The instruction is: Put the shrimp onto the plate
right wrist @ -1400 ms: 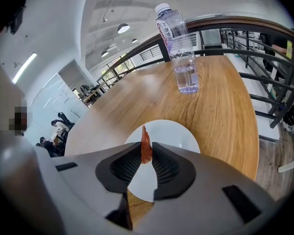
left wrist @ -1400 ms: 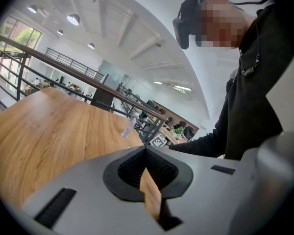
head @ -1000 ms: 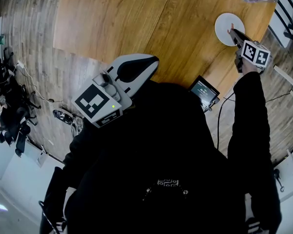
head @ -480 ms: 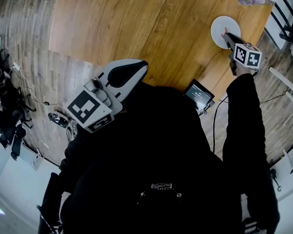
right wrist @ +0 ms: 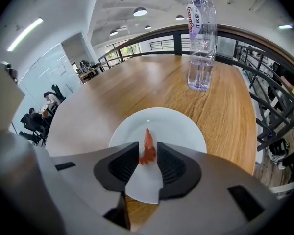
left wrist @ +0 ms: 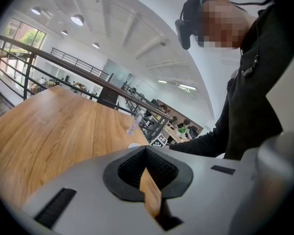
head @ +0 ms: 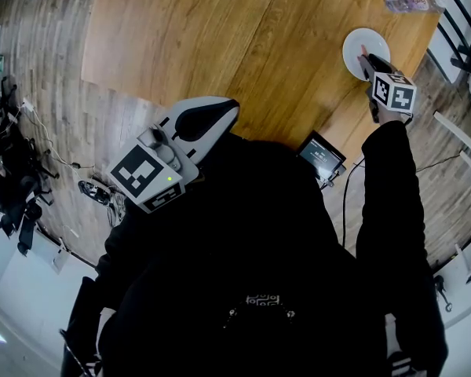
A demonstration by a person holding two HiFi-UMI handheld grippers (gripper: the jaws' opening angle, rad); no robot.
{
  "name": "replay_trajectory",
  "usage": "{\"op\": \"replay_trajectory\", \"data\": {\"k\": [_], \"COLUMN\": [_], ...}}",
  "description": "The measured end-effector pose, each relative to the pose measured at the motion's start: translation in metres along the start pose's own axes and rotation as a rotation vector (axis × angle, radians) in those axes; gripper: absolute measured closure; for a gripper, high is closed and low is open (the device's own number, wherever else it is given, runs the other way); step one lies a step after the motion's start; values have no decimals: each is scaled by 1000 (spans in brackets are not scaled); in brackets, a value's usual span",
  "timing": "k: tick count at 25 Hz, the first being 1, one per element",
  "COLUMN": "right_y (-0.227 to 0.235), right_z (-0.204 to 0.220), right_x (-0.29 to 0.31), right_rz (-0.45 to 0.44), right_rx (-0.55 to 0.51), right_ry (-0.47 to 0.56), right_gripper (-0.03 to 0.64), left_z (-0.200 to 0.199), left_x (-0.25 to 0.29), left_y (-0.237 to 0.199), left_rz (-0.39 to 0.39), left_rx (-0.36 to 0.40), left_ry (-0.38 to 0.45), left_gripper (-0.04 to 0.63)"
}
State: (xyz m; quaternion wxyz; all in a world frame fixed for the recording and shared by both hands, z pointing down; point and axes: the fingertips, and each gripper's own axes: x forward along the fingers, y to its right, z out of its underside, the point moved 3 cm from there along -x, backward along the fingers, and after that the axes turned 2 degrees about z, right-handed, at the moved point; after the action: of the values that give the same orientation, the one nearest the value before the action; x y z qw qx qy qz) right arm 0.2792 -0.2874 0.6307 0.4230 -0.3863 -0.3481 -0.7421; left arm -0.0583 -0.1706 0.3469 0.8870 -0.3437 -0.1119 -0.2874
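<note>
The left gripper (head: 234,104) is hanging closest in, just off the person's chest and over the near edge of the table (head: 220,38). Its jaws are resting together with nothing between them. A lit screen (head: 322,157) is sitting just beside the table's edge, between the two arms.

Farther out, the black sleeve (head: 385,210) is stretching toward the table's right corner and carrying the right gripper (right wrist: 148,145) over the plate (right wrist: 179,126). That gripper's jaws are opening. The shrimp (right wrist: 147,153) is standing between them, its curled end leaning by the pad at the view's left and its tail pointing away. A gap is showing on the other side, so the pads are not squeezing it. The shrimp is hovering above or resting on the plate's near half; which of the two is not clear.

The white plate is lying flat near the table's edge. Beyond it, well apart, a clear bottle (right wrist: 201,43) with a white cap is standing upright on the wood. A dark railing (right wrist: 264,77) is running past the table's far side.
</note>
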Motion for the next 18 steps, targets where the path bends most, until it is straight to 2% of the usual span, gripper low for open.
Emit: {"op": "replay_trajectory", "data": {"k": [5,12,18], "right_y": [3,0,-26], "right_z": [-2,-5,-3], "right_x": [-8,-37,-64], "right_rz": [-5,19,51], "right_rx": [76,118,112], "right_ry": [72,137,159], "right_gripper": [460,456,464], "left_z": [1,-3,-15], "left_x": [5,0,-9], "left_y": [4,9,11], "left_rz": [23,68,129], "left_rx": [9,40,90], "left_ry": [-11,-18,-15], "left_gripper": [591,591,591]}}
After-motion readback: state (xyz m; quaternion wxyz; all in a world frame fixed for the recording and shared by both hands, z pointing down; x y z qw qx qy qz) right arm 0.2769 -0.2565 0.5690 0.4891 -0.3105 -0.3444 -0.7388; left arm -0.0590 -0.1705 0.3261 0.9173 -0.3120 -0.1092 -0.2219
